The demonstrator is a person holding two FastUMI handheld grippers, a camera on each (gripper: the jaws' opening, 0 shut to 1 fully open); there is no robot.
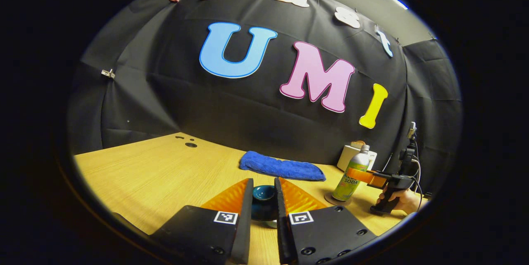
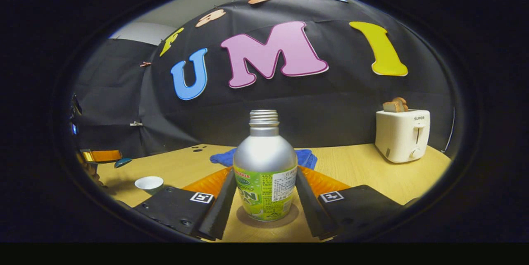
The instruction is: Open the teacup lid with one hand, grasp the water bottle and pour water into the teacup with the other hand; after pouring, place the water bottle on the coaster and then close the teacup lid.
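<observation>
- Water bottle (image 2: pixel 265 165): bare metal shoulder, threaded neck with no cap, printed label on the lower half. It stands upright on the round coaster (image 2: pixel 268 219), dead centre of the right gripper view.
- Handling, as a judgement: thin metal, smooth and likely slippery; the open mouth means any tilt spills. Fill level cannot be told, so neither can weight. Best hold is the straight labelled section, below the tapering shoulder.
- Right gripper (image 2: pixel 264 199): fingers flank the label at 9 and 3 o'clock of the bottle, very close or touching. Whether they press cannot be told.
- Teacup lid (image 1: pixel 264 203): dark teal, dished, glazed, so probably hard, slick and chippable. It sits between the left gripper (image 1: pixel 264 199) fingers, which look closed on its sides.
- Teacup (image 2: pixel 149 183): small white cup, open, on the bench (image 2: pixel 355 165) at 9 o'clock of the bottle, below the lid. Light, easily knocked.
- Beyond: blue towel (image 1: pixel 282 167) at 12 o'clock, white toaster (image 2: pixel 401 134) at 2 o'clock.
</observation>
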